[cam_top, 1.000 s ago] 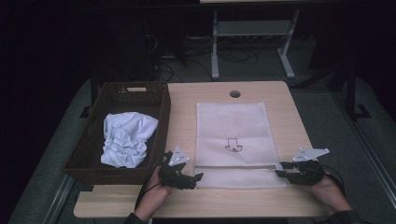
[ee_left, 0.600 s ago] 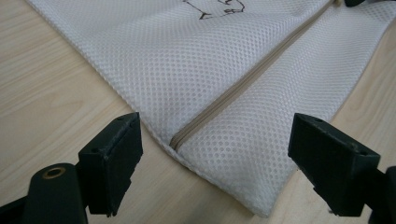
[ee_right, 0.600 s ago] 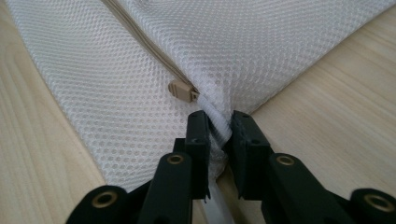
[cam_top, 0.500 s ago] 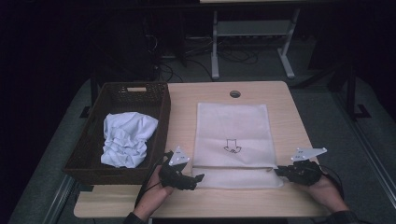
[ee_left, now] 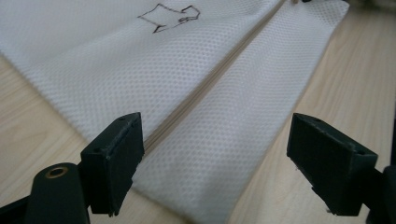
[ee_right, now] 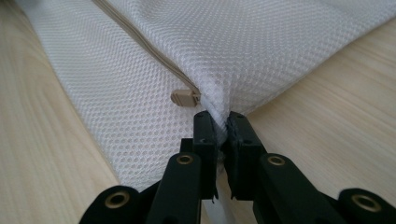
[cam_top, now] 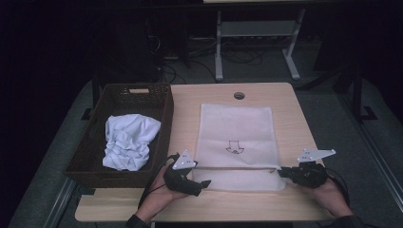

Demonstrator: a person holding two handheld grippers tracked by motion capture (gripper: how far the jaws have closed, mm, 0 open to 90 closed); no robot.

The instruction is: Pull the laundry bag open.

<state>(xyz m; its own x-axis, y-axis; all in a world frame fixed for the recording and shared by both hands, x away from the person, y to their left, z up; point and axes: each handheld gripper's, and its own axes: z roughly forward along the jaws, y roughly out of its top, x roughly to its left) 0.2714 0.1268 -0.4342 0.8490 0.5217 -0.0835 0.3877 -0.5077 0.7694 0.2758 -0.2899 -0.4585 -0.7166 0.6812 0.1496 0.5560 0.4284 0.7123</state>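
Your high view looks forward and down from above your side of the table [cam_top: 294,118]. Your left gripper view sits low and close over the mesh bag [ee_left: 210,93], looking along its zipper [ee_left: 219,79]. Your right gripper view looks closer still at the same bag's zipper pull [ee_right: 184,98].

Dim lab: cables [cam_top: 190,52], metal stand [cam_top: 256,45]

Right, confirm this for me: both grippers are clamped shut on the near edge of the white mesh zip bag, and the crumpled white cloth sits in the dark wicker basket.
Not both. The left gripper is open: in the left gripper view its jaws stand wide apart over the white mesh zip bag. The right gripper is shut on the bag's edge beside the beige zip pull. The crumpled white cloth does sit in the dark wicker basket.
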